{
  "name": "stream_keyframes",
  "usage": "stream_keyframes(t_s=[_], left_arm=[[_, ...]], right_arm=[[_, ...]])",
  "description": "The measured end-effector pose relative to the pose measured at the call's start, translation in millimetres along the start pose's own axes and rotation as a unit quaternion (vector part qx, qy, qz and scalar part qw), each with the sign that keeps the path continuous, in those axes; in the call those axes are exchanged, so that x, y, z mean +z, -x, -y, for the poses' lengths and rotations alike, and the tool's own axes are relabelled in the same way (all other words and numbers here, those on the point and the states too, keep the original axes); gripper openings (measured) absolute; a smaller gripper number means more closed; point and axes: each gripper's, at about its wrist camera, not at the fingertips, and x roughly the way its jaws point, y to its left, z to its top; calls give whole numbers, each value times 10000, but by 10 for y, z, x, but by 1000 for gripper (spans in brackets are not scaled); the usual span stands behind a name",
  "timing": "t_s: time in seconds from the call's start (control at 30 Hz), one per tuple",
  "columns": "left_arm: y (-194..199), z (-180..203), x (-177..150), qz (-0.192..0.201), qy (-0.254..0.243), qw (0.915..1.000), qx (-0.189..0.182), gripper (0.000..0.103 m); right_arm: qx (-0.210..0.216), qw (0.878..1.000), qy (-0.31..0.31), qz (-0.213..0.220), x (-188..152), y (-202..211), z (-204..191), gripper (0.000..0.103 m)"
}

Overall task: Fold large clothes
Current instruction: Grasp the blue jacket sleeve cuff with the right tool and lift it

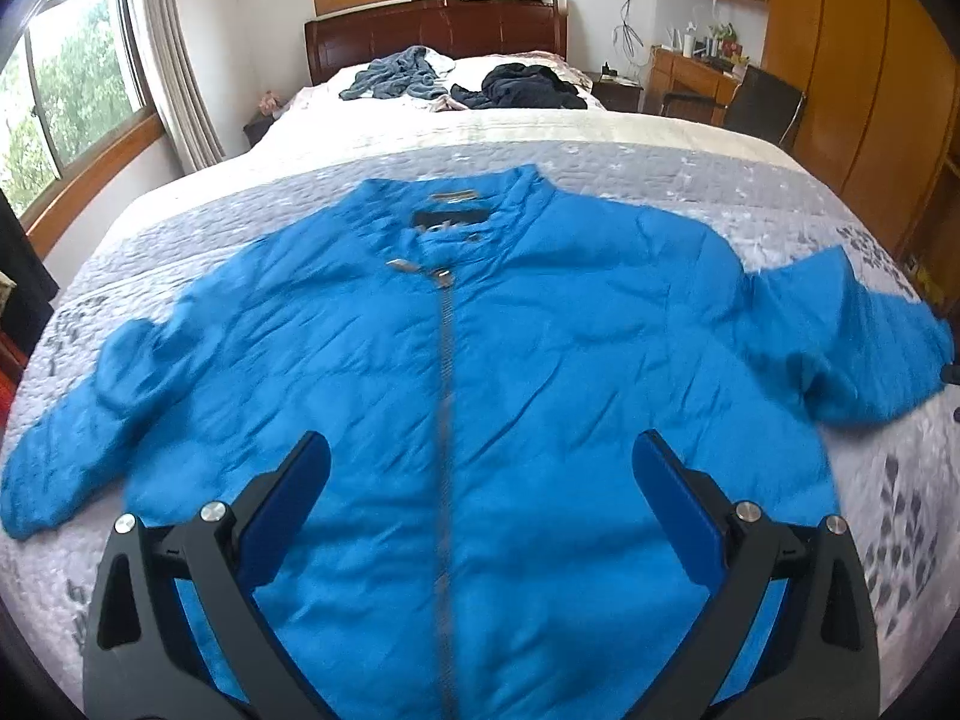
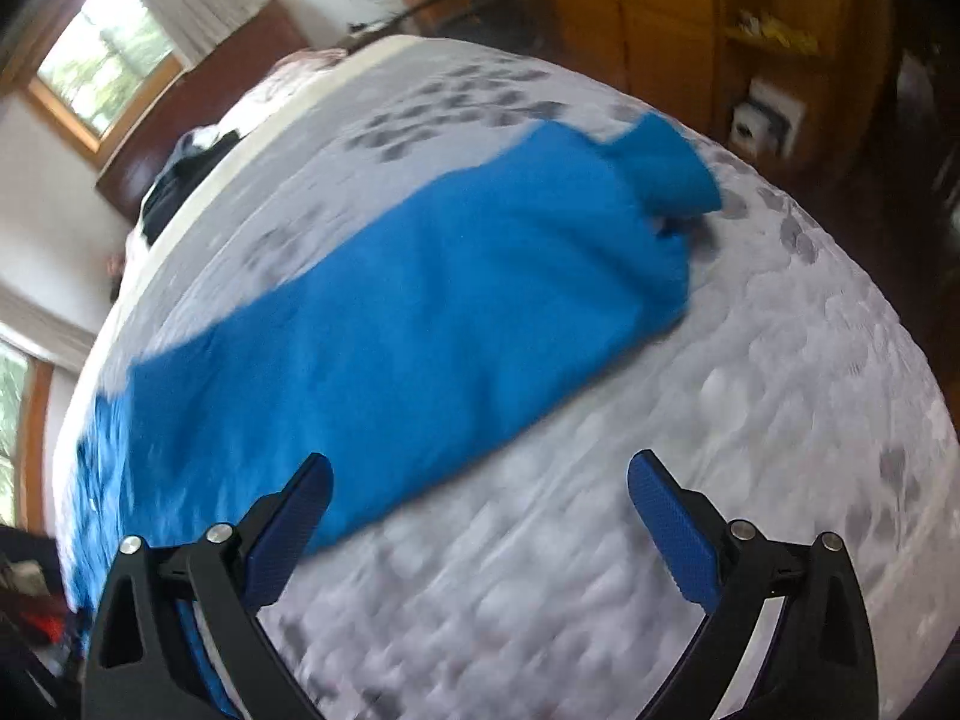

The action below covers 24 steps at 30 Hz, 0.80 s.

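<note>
I have the jacket point(image 1: 480, 360) lying front up on the bed point(image 1: 750, 180), zip point(image 1: 445, 372) closed and running straight down the middle, collar toward the headboard, both sleeves thrown out to the sides. It looks spread but not yet folded, so I judge the first fold is the job now: bring 1 sleeve in across the chest. My left tongs point(image 1: 480, 468) hang spread wide above the lower front, holding nothing. My right tongs point(image 2: 480, 486) are spread too and empty, over the quilt just off the jacket's right edge, with the right sleeve point(image 2: 654, 162) well ahead of them. I would pinch that sleeve near the cuff point(image 2: 690, 180), taking both layers, lift low and lay it flat over the zip, since puffy cloth may slip or bunch.
</note>
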Motion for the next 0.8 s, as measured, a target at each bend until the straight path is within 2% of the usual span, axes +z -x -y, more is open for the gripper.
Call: stream_keyframes(t_s=[0.13, 0.27, 0.37, 0.43, 0.47, 0.53, 0.6, 0.73, 0.8], left_arm=[[-144, 88, 5, -108, 74, 9999, -65, 100], [-236, 99, -43, -217, 61, 9997, -57, 100], [-249, 66, -64, -252, 73, 9996, -43, 100], [-239, 39, -81, -242, 84, 9997, -40, 100], [-229, 26, -87, -227, 86, 9997, -39, 100], [-199, -2, -97, -193, 92, 9998, -36, 100], [-172, -28, -109, -167, 95, 9998, -39, 100], [-131, -119, -131, -148, 112, 9998, -63, 100], [-122, -188, -137, -128, 136, 9998, -18, 100]], right_arm=[[101, 9994, -283, -161, 252, -237, 245, 97], [180, 9991, -387, -6, 411, -262, 309, 96], [48, 9988, -478, 99, 464, -275, 342, 83], [-181, 9985, -487, 190, 492, -245, 348, 60], [-224, 9984, -480, 213, 503, -231, 363, 53], [-9, 9984, -535, 194, 491, -197, 406, 29], [188, 9978, -599, 189, 487, -158, 454, 16], [357, 9966, -675, 309, 448, -24, 545, 11], [247, 9966, -723, 320, 421, -24, 595, 9]])
